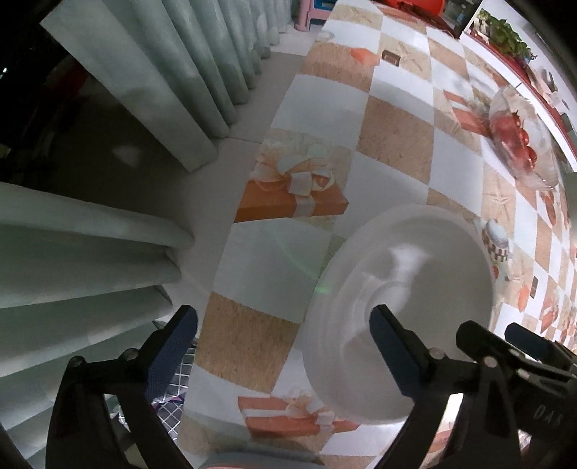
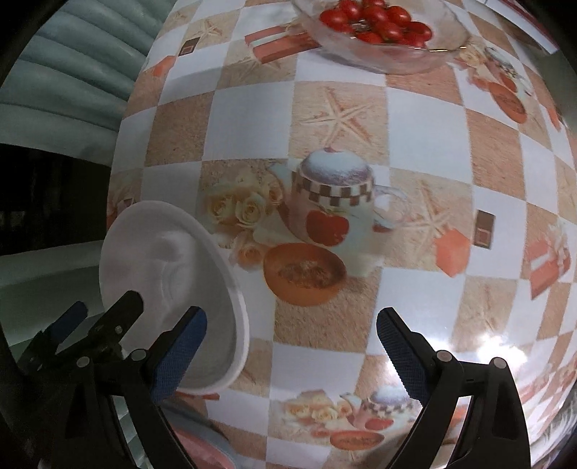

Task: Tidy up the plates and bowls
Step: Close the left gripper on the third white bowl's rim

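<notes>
Two grippers, left gripper and right gripper, fingers apart, hover beside the white bowl; we should straddle its rim squarely.

Checkered tablecloth-covered table bearing white bowl, apparently glass dish of tomatoes.

Faint embossed letters appeared on the black body of the right gripper at the lower right edge of the left wrist view, roughly "DAS", too dim to read with certainty. No other text, label or number was legible in either view.
</notes>
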